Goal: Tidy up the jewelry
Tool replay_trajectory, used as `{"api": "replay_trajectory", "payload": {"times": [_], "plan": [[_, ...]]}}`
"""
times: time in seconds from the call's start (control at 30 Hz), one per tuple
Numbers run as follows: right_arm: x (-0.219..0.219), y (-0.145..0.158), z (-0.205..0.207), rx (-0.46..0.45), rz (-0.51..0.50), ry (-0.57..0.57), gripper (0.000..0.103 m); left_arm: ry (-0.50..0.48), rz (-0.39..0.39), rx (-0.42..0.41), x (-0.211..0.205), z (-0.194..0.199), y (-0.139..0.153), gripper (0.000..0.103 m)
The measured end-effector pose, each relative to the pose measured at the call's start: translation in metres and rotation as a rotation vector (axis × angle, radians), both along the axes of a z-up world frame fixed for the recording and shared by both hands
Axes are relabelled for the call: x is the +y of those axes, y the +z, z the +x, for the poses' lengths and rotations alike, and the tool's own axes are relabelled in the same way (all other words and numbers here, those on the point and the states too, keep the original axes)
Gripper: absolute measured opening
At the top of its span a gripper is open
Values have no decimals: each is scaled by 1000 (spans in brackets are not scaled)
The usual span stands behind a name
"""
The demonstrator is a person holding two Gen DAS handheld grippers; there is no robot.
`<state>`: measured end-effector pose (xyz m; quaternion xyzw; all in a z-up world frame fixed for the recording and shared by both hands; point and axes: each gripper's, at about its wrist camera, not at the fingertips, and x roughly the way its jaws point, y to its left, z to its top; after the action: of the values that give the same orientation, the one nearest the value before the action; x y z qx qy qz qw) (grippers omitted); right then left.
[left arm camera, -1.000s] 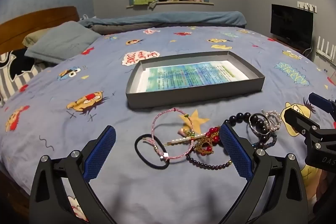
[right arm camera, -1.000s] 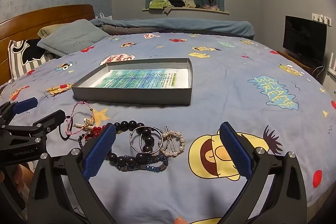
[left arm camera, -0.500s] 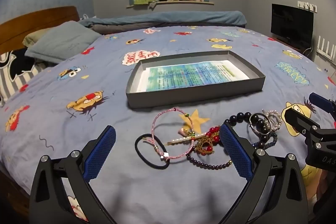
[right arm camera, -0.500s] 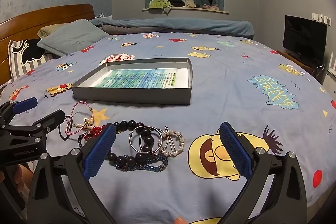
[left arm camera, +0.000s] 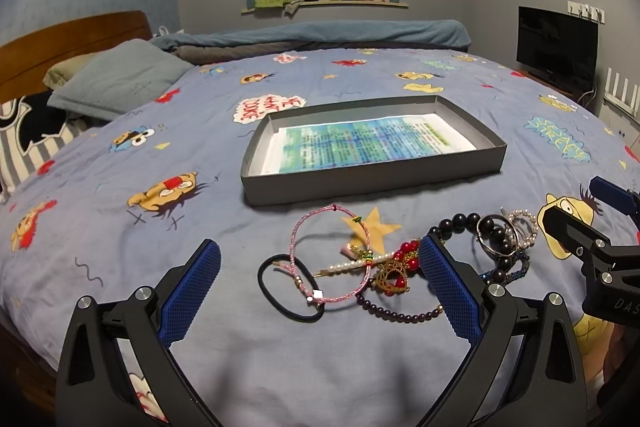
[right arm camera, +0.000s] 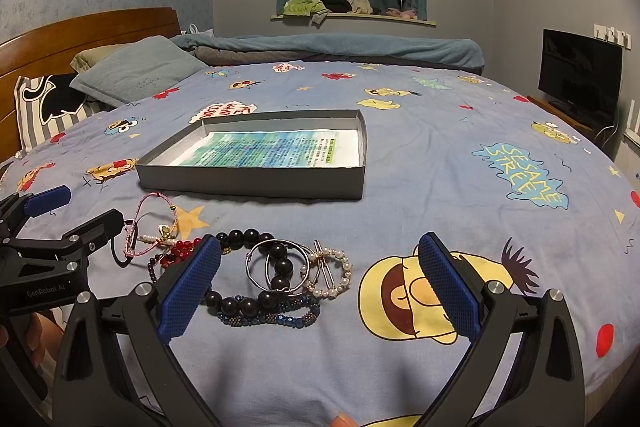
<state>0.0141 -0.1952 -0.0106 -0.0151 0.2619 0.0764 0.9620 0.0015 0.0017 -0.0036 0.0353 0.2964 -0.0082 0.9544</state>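
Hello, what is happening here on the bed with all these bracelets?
A person holds a two-finger gripper in each hand above a pile of jewelry on the bedspread. The left gripper is open over the black hair tie and pink cord bracelet. The right gripper is open near the black bead bracelet and pearl bracelet. Nothing is gripped, and the grey tray holds only a printed sheet.

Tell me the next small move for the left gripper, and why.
Probably lower the left gripper onto the pink bracelet. Both grippers hang open and empty, the tray holds only paper, and all the jewelry still lies on the bedspread, with that bracelet between the left fingers.
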Motion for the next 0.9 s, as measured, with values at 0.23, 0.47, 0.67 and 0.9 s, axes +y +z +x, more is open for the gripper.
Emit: {"api": "replay_trajectory", "payload": {"times": [0.23, 0.47, 0.67, 0.9], "plan": [[0, 0, 0, 2, -1, 0, 98, 2, 3, 2, 0, 0, 0, 98], [1, -1, 0, 2, -4, -1, 98, 3, 3, 3, 0, 0, 0, 98], [1, -2, 1, 5, -3, 1, 98, 2, 3, 2, 0, 0, 0, 98], [0, -3, 2, 9, -4, -1, 98, 3, 4, 5, 0, 1, 0, 98]]}}
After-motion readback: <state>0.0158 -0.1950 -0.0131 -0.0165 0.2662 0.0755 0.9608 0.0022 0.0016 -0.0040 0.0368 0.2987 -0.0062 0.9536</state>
